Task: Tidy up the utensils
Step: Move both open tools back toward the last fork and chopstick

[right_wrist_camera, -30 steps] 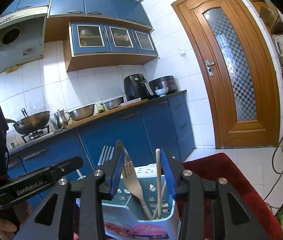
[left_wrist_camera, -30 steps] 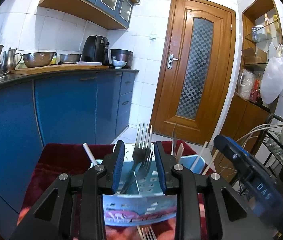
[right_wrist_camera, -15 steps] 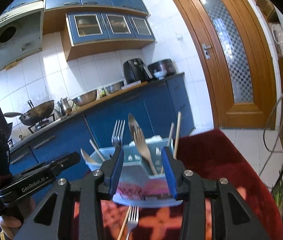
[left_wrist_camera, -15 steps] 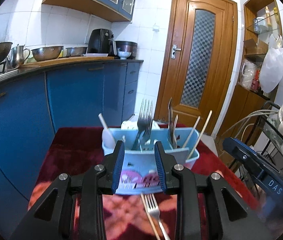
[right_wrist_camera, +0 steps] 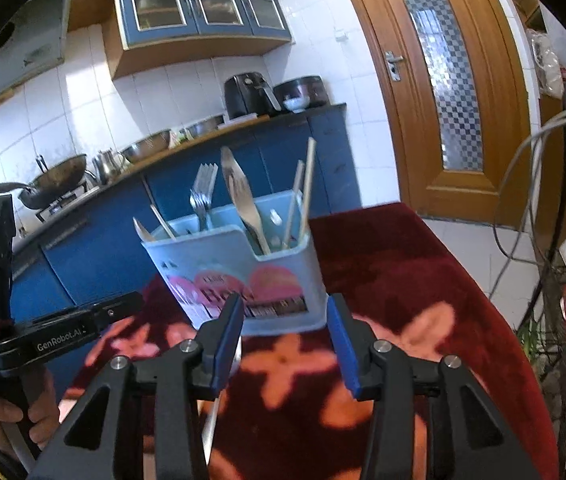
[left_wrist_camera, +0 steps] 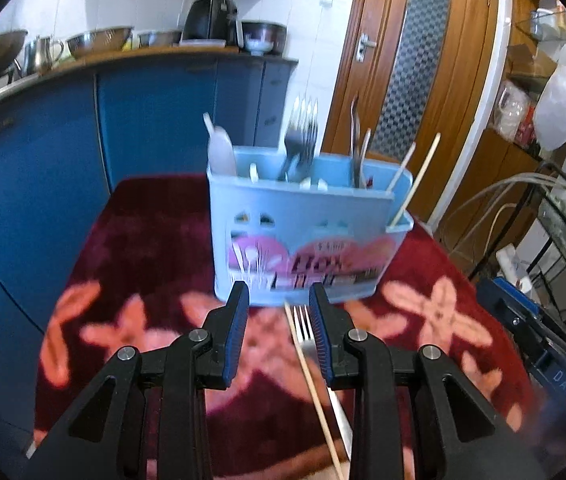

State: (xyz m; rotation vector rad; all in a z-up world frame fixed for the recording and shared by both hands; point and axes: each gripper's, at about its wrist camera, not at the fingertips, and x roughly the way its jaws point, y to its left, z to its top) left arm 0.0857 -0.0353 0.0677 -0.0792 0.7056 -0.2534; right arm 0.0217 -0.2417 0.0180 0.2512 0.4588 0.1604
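1. The light-blue plastic utensil caddy with a pink printed front stands upright on the dark-red cloth with orange flowers that covers the counter.
2. It holds metal forks, a white plastic spoon, a wooden spatula and wooden chopsticks.
3. A loose steel fork and a single wooden chopstick lie on the cloth just before the caddy.
4. The left hand-held gripper hovers over them, jaws apart, gripping nothing.
5. The right hand-held gripper is spread wide and empty, near the caddy's base.
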